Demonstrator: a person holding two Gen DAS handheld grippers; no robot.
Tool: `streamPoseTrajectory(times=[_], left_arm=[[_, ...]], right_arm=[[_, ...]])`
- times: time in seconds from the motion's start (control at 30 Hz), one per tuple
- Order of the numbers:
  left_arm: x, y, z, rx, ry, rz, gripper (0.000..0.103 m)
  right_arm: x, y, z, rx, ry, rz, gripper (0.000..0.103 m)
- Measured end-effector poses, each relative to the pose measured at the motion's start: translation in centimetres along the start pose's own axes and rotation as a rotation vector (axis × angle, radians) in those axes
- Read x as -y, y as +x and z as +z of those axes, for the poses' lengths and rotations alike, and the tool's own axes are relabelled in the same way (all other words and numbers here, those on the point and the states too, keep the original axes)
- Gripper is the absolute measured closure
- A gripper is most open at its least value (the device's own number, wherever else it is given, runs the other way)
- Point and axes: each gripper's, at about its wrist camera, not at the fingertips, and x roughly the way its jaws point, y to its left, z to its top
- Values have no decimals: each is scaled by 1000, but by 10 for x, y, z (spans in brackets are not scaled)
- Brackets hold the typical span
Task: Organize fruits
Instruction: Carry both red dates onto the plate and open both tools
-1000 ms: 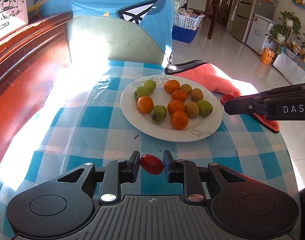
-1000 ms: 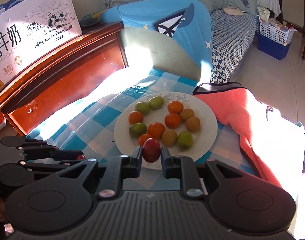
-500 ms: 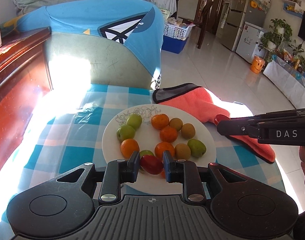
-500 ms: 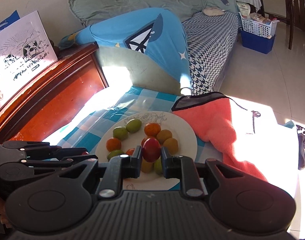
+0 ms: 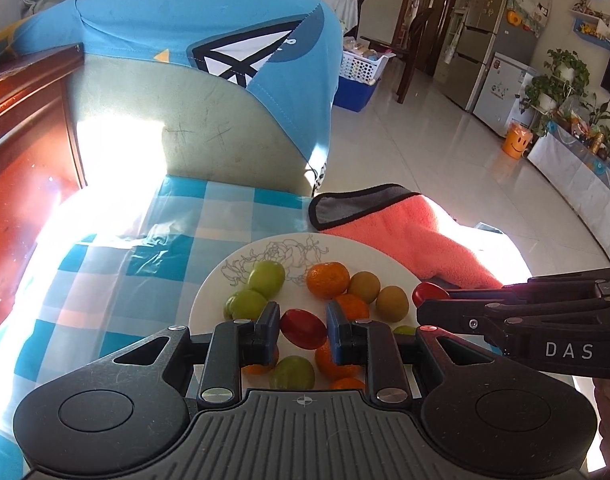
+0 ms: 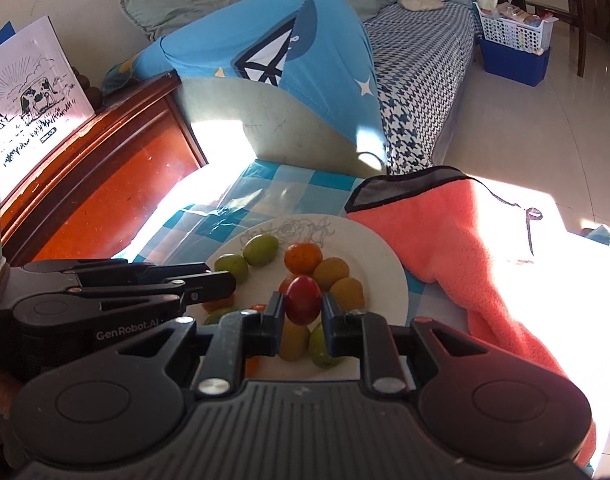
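A: Fruit check, L to R pls. What's at the far left?

B: Red-brown wooden furniture [image 5: 21, 168], then blue-and-white checked tablecloth [image 5: 105, 280] w/ sun glare on it. White plate [image 5: 217, 280] sits on the cloth, grey flower sketch on its far rim.

A: And on the plate?

B: Sorted in columns, roughly. Left: green fruits [image 5: 266, 278], smooth, roundish. Middle: oranges [image 5: 327, 280], bright, dimpled skin. Right: brownish-yellow fruits [image 5: 392, 303], dull, egg-shaped.

A: Left gripper?

B: Left gripper [image 5: 303, 328] is over the near half of the plate, jaws clamped on a left red tomato [image 5: 303, 328]. Oval, glossy, dark red, lying sideways betw. the blue pads. In the right wrist view only its black body shows at the left, so can't see its load there.

A: Right one?

B: Right gripper [image 6: 303, 306] is also above the plate, over the middle/right columns, jaws pressed on a right red tomato [image 6: 303, 306]. Standing on end, shiny, deep red w/ a slightly orange top. From the left wrist cam it pokes in from the right edge, red tip showing at the plate's right rim.

A: Either tomato touching the plate?

B: Can't tell; both look held above the other fruit.

A: Further right?

B: Pink fleecy towel [image 6: 457, 248] w/ grey trim, lapping against the plate's far-right rim & hanging over the table edge. Beyond: pale tiled floor [image 5: 445, 152].
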Motion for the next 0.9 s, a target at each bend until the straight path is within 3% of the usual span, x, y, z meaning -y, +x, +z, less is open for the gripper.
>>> streamPoseTrajectory(times=[0.53, 0.6, 0.67, 0.73, 0.83, 0.9], left_arm=[[1, 19, 5, 0, 11, 24, 78], [2, 18, 6, -8, 4, 36, 71], [3, 16, 6, -11, 8, 64, 46], [5, 11, 7, -1, 16, 100, 35], [4, 5, 10, -16, 0, 151, 23], [3, 0, 12, -26, -14, 172, 20]], right_arm=[[5, 22, 1, -20, 38, 5, 80], [4, 23, 2, -21, 42, 2, 79], [4, 23, 2, -23, 42, 4, 79], [3, 22, 3, -21, 41, 2, 78], [2, 19, 4, -17, 46, 8, 77], [1, 15, 4, -11, 50, 8, 75]])
